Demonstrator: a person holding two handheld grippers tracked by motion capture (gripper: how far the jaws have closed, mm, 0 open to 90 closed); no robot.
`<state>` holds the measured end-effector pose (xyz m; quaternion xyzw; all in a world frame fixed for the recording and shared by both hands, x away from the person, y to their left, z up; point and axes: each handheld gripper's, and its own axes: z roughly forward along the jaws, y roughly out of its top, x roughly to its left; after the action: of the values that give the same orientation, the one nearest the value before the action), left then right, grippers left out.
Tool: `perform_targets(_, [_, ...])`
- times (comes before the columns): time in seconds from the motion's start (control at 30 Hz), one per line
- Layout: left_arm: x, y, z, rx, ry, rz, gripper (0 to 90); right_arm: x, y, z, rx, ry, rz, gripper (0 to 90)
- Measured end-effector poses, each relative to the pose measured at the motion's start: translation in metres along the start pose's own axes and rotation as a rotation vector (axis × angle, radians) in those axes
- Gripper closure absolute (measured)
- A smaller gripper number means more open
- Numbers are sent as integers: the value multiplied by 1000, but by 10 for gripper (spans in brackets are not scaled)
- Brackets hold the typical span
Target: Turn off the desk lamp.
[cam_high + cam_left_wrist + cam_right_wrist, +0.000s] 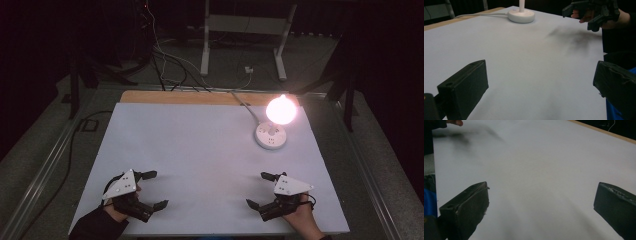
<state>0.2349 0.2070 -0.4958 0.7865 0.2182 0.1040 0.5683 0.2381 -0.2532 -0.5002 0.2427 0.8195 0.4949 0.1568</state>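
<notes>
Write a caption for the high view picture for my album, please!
Two open grippers, left and right, wait on a white table beside a glowing lamp.

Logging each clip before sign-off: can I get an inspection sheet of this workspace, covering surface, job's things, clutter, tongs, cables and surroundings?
Surface: white sheet over a wooden table; wood shows along the far edge.
Job's things: lit lamp on a round white base, far right of the sheet, apart from both tongs.
Clutter: nothing seen on the sheet.
Tongs: left tongs and right tongs near the front edge, jaws wide apart, nothing between them.
Cables: lamp cord runs off the far edge; loose wires lie on the floor beyond.
Surroundings: dark room, white stand legs behind the table.
</notes>
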Motion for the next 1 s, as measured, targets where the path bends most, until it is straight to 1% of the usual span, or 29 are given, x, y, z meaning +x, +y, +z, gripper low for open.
perform_targets(0.1, [0, 0, -1, -5, 1, 4, 4, -2, 0, 0, 19, 12, 13, 0])
perform_targets(0.17, [0, 1, -2, -9, -3, 2, 4, -2, 1, 1, 42, 13, 4, 0])
perform_targets(0.23, [-1, 1, -1, -9, -2, 2, 4, -2, 0, 4, 64, 32, 9, 0])
perform_targets(0.3, [-1, 1, -1, 1, -1, 3, 4, -1, 0, 6, 83, 42, 7, 0])
perform_targets(0.4, [-1, 1, -1, -3, 0, 0, 4, 2, 2, 6, 70, 57, -12, 0])
perform_targets(0.5, [-1, 1, -2, 4, 3, 2, 4, 4, 4, 5, 59, 60, -10, 0])
perform_targets(0.53, [0, 1, -1, -2, 1, -6, 4, 6, 7, 4, 47, 72, -5, 0])
perform_targets(0.6, [0, 1, -1, -3, 1, -7, 4, 8, 9, 3, 44, 79, -2, 0])
perform_targets(0.63, [-1, 1, -1, -2, 3, -4, 4, 8, 11, 3, 42, 83, 2, 0])
perform_targets(0.67, [-1, 1, -1, 3, 4, 1, 4, 8, 12, 2, 36, 76, 0, 0])
perform_targets(0.83, [0, 1, -1, -3, 3, -4, 4, 5, 19, 0, 24, 80, 19, 0])
perform_targets(0.9, [0, 0, -1, 0, 4, -2, 5, 3, 24, -3, 13, 67, 15, 0])
perform_targets(0.93, [0, 1, -1, -7, 2, -8, 4, 2, 26, -4, 9, 66, 19, 0])
perform_targets(1.0, [0, 1, -1, -6, 4, -8, 4, -1, 29, -6, -7, 70, 35, 0])
